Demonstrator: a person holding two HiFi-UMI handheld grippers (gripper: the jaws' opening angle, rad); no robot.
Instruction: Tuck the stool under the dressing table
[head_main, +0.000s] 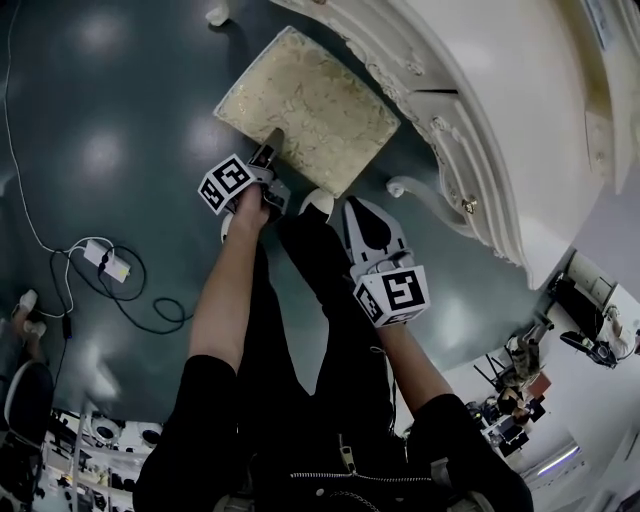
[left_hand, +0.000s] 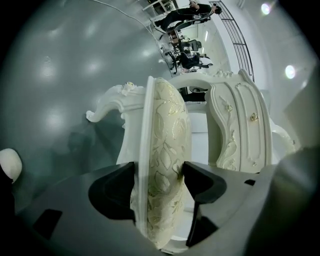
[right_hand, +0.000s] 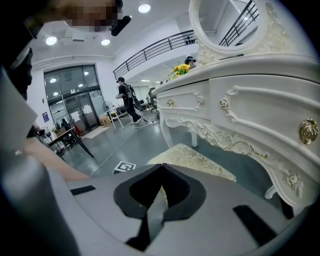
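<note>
While the stool (head_main: 305, 105) is standing at the upper centre of the head view, its far corner is lying just beside the curved front of the dressing table (head_main: 480, 120) at the upper right. Most of the seat is sitting out on the open floor (head_main: 120, 130), so the tuck is judged not yet finished.

The left gripper (head_main: 272, 140) is reaching to the near edge of the seat, about midway along it. Its own view is showing the jaws standing wide yet closed on that edge: one pad is bearing on the white wooden rim, and the other is denting the cushion. The right gripper (head_main: 352, 208) is hanging lower right of centre, apart from the stool, with its jaws pressed together on nothing.

Handling, as a judgement:
- **Frame:** The carved frame and legs are looking stiff and fairly heavy, so the stool is expected to be moving as one rigid piece.
- **Grip:** The cushion is yielding under the pad, so a hold on padding alone is risking slip. The hard rim is offering the firmer purchase.
- **Push:** The mid-edge hold is favouring a straight push, and the glossy floor is probably letting the feet glide.
- **Clearance:** The painted scrollwork is likely chipping easily, so the table leg (head_main: 405, 187) at centre right is needing clearance.
</note>
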